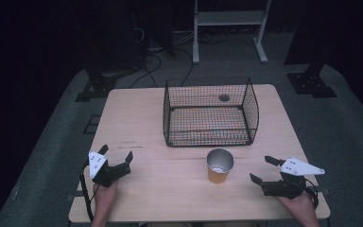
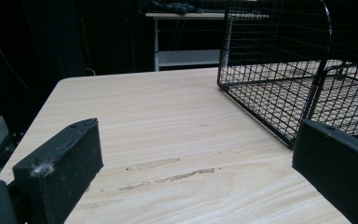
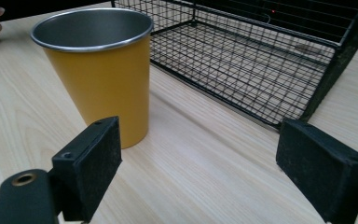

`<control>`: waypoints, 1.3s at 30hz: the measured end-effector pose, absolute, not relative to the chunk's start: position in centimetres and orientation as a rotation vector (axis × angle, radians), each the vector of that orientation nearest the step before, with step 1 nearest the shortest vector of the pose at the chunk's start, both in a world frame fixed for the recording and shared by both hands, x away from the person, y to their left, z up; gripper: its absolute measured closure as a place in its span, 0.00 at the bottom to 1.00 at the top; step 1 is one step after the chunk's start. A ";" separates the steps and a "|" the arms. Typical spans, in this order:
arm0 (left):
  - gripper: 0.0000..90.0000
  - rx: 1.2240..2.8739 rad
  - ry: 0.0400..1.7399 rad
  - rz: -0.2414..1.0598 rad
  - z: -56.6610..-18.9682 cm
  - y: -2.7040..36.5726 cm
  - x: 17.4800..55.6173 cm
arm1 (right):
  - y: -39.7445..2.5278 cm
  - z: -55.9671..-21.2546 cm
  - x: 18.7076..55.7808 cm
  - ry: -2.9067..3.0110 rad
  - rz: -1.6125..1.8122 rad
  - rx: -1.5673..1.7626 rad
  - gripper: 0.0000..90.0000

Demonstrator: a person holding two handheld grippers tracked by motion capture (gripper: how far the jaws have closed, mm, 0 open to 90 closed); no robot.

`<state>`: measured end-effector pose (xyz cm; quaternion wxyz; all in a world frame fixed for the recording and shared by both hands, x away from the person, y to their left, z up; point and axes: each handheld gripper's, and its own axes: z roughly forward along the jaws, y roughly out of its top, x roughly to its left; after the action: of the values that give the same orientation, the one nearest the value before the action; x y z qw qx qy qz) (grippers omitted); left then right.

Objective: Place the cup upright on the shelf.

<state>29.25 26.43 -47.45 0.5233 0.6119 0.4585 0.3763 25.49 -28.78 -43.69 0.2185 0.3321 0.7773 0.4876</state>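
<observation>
High view: we hold both grippers wide open near the table's [image 1: 137,123] front edge.
Our right gripper [image 1: 265,171] sits near the yellow cup [image 1: 219,166]; our left gripper [image 1: 117,159] grips nothing.

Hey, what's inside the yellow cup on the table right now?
The yellow cup stands upright, and its bare metal inner wall shows in the right gripper view, with nothing rising above the rim. The high view looks into it and shows nothing clear inside; the very bottom is too dim and small to be sure.
</observation>
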 end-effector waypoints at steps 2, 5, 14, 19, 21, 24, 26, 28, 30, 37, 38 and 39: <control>0.01 1.465 1.098 0.901 -47.5 26.4 29.2 | -28.6 -43.7 25.5 2.158 1.346 0.911 0.15; 0.01 1.465 1.099 0.901 -47.4 26.4 29.3 | -28.1 -43.6 25.6 2.169 1.350 0.901 0.15; 0.01 1.464 1.101 0.899 -47.5 26.5 29.3 | -27.3 -43.6 25.7 2.192 1.352 0.886 0.13; 0.01 1.461 1.103 0.897 -47.5 26.5 29.3 | -26.9 -43.5 25.9 2.200 1.359 0.881 0.09; 0.01 1.461 1.104 0.897 -47.4 26.5 29.3 | -26.5 -43.3 26.2 2.210 1.372 0.898 0.02; 0.01 1.451 1.113 0.890 -47.5 26.6 29.3 | -25.5 -43.1 26.6 2.230 1.392 0.890 0.02; 0.01 1.450 1.113 0.889 -47.5 26.7 29.3 | -25.3 -43.0 26.6 2.232 1.398 0.885 0.02; 0.01 1.451 1.113 0.887 -47.5 26.7 29.3 | -24.5 -43.1 26.8 2.243 1.390 0.871 0.02; 0.01 1.450 1.112 0.887 -47.5 26.7 29.3 | -23.6 -43.3 27.0 2.273 1.389 0.859 0.02; 0.01 1.445 1.114 0.883 -47.5 26.7 29.3 | -21.1 -43.8 27.4 2.309 1.397 0.817 0.02; 0.01 1.445 1.114 0.883 -47.5 26.8 29.3 | -20.9 -43.9 27.5 2.311 1.401 0.820 0.01; 0.01 1.446 1.114 0.883 -47.5 26.8 29.3 | -20.5 -44.1 27.8 2.312 1.391 0.826 0.00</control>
<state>29.31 26.78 -47.46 0.5288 0.6052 0.4665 0.3695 27.81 -20.50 -44.07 0.1594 0.2890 0.8088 0.4868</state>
